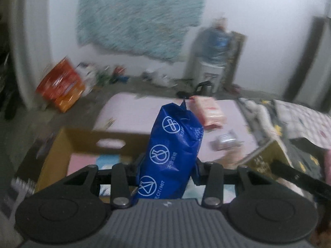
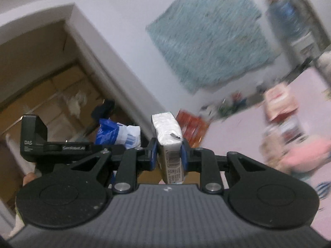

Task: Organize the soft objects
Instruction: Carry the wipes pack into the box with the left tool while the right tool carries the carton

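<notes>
The blue wipes pack (image 1: 172, 153) stands upright in your left gripper (image 1: 167, 170), jaws pinching its lower half, above the open cardboard box (image 1: 82, 142) at seven o'clock of it. At one o'clock a pink tissue pack (image 1: 209, 111) lies on the pink mat (image 1: 132, 111), a small silver packet (image 1: 225, 141) nearer. Your right gripper (image 2: 168, 154) has its blue pads (image 2: 153, 153) pressed on a white tissue pack (image 2: 168, 136), barcode end toward you.

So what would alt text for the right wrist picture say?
The right gripper is clamped on a small white tissue pack with a barcode, held up in a blurred room; behind hang a teal fuzzy wall rug and a doorway.
</notes>
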A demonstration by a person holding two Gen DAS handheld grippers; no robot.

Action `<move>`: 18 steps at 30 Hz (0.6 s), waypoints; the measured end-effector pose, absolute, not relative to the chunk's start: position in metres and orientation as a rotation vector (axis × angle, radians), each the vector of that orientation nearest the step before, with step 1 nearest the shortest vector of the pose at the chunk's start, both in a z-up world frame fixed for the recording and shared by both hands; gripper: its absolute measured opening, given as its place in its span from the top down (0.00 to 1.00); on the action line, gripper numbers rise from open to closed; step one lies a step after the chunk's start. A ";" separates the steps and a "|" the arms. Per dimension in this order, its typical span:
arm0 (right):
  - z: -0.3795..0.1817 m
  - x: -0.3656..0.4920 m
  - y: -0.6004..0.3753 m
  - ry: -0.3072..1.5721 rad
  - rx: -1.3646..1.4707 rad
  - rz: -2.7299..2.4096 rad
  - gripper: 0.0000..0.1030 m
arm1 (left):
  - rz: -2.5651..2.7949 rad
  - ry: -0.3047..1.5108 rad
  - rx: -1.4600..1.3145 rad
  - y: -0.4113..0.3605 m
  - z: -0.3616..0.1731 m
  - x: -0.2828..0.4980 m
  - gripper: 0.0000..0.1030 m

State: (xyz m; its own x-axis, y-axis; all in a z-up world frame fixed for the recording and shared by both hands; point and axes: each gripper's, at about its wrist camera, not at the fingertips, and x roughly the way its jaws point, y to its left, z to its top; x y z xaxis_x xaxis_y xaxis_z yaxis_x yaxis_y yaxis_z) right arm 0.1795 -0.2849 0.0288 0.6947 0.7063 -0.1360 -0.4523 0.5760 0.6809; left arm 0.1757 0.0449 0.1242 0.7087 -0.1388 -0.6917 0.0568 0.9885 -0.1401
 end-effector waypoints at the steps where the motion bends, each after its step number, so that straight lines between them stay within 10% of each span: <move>1: 0.029 0.180 -0.269 0.443 0.653 0.712 0.79 | -0.091 0.798 -0.131 0.057 0.114 0.181 0.58; 18: -0.005 0.162 -0.238 0.634 0.613 0.561 0.79 | 0.108 1.087 -0.078 0.091 -0.036 0.314 0.56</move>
State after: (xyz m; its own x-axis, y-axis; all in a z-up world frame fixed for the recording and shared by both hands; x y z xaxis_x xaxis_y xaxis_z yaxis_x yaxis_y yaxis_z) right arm 0.1620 -0.2381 -0.0053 0.6735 0.6412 -0.3677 -0.2869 0.6853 0.6694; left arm 0.3139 0.0908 -0.0364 0.4610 0.0492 -0.8860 -0.1255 0.9920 -0.0102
